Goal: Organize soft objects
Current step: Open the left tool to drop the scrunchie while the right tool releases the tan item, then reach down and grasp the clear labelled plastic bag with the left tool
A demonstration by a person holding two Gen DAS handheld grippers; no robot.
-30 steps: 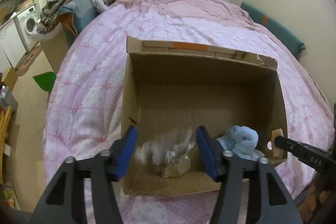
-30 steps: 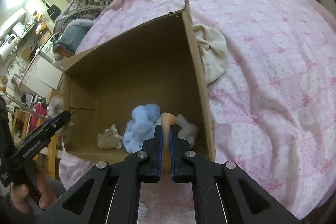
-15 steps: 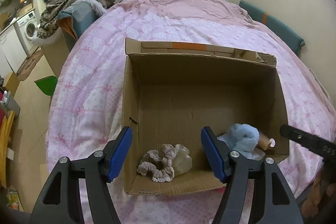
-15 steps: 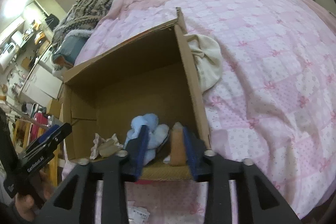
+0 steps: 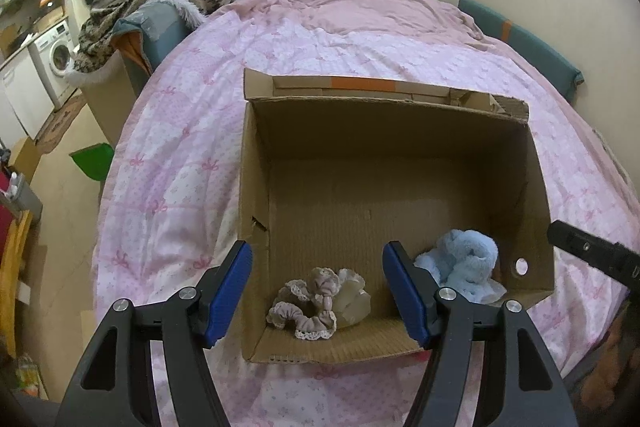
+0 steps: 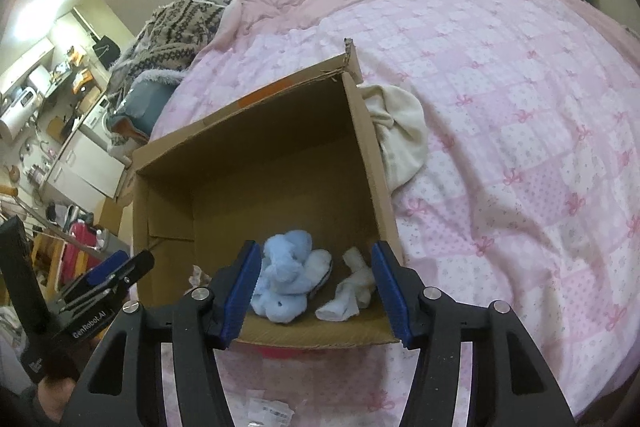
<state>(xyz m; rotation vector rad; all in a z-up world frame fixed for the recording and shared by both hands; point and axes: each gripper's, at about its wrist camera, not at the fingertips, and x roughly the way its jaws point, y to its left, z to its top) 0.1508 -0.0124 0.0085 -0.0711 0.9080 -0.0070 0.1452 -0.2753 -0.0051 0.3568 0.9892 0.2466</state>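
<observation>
Above the cardboard box (image 6: 248,179), right gripper (image 6: 316,287) has just been opening, empty; left gripper (image 5: 320,295) released.

The box (image 5: 400,163) is brown cardboard, rough and matt. The blue toy (image 6: 286,275) is fluffy cloth. The scrunchie (image 5: 312,301) has lace. The bedcover (image 6: 520,147) is soft quilted cloth.

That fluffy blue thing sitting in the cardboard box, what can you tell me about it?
The blue plush toy looks like a small stuffed animal of pale blue, fuzzy fleece, slumped in a heap so its exact shape is hard to tell. One rounded flap shows a whitish underside with a dark edge. It lies on the floor of the open cardboard box, near the front wall on the right side. A small white sock-like cloth lies just beside it; whether they touch is unclear. Nothing grips it.
</observation>
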